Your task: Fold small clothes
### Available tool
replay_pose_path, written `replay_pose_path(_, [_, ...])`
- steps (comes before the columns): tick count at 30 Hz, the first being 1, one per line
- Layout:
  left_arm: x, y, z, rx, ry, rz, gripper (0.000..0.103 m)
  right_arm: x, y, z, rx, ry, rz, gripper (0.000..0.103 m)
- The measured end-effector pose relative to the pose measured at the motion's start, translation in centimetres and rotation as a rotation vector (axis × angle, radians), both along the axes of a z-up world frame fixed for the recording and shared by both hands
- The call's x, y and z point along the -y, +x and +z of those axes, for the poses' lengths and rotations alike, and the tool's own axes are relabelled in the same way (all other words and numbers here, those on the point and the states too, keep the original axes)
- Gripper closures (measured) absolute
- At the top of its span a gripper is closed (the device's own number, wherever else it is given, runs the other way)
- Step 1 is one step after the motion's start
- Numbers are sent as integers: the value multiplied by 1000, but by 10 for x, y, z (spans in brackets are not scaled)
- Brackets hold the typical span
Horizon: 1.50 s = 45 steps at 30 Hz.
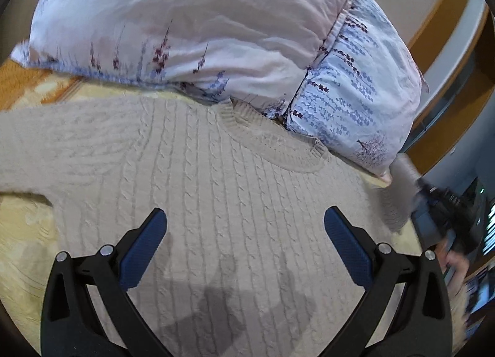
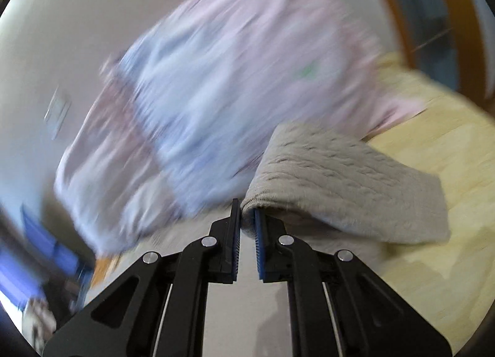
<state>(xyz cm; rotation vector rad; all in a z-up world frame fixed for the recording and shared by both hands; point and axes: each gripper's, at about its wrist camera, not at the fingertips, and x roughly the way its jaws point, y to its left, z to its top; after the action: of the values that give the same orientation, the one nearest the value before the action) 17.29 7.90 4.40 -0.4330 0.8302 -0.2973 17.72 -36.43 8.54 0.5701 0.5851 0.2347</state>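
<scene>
Cable-knit sweater (image 1: 216,190) is lying mostly flat, unfolded: I'm pinching its sleeve cuff (image 2: 250,202) in my right gripper (image 2: 247,218), left gripper (image 1: 246,227) hanging apart above the body, all folds remaining.

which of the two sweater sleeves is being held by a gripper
The sleeve pinched at its cuff by the right gripper and lifted off the bed. The other sleeve lies flat, untouched; the left gripper hangs open over the sweater body.
</scene>
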Motion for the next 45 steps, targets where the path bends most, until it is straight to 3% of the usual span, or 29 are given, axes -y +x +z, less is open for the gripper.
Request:
replay_pose_path(4, [4, 6, -8, -39, -59, -6, 3, -69, 6, -35, -106, -39, 177, 94])
replay_pose_path(7, [10, 7, -11, -51, -76, -24, 6, -96, 11, -58, -182, -80, 216, 94])
replay_pose_path(9, [11, 6, -13, -51, -85, -35, 8, -92, 11, -66, -226, -28, 217, 92])
replay_pose_path(11, [12, 6, -13, -57, -92, -41, 9, -82, 9, -66, -241, 50, 208, 86])
replay_pose_path(13, [13, 7, -14, -57, -93, -46, 10, -66, 6, -62, -237, 115, 167, 59])
replay_pose_path(15, [14, 9, -13, -56, -100, -49, 10, -48, 3, -57, -226, 157, 100, 55])
replay_pose_path(17, [14, 10, -13, -57, -114, -51, 13, -29, 6, -57, -240, 202, 25, 55])
replay_pose_path(20, [13, 13, -13, -61, -131, -52, 17, -13, 12, -61, -265, 182, -74, 59])
replay_pose_path(22, [9, 14, -13, -62, -142, -46, 18, -4, 12, -59, -270, 145, -139, 82])
replay_pose_path(25, [0, 14, -13, -62, -166, -30, 20, -19, 17, -42, -215, 19, -165, 91])
replay_pose_path(28, [-11, 15, -15, -71, -213, -11, 20, -63, 22, -13, -103, -82, -67, 91])
replay_pose_path(30, [-18, 16, -19, -85, -268, 10, 20, -112, 25, 1, -36, -120, 90, 91])
replay_pose_path(33, [-22, 18, -27, -118, -323, 24, 20, -177, 32, -6, -86, -124, 393, 86])
replay_pose_path(34, [-23, 19, -29, -128, -334, 28, 20, -192, 32, -13, -123, -112, 460, 75])
replay_pose_path(36, [-24, 19, -35, -141, -358, 33, 22, -199, 27, -25, -161, -75, 503, 63])
replay_pose_path(38, [-24, 20, -39, -153, -367, 34, 24, -185, 21, -28, -165, -33, 469, 54])
replay_pose_path(41, [-22, 25, -42, -165, -371, 33, 28, -138, 6, -34, -192, 63, 346, 52])
replay_pose_path(45, [-22, 33, -47, -183, -398, 46, 34, -47, -20, -56, -269, 258, 72, 53])
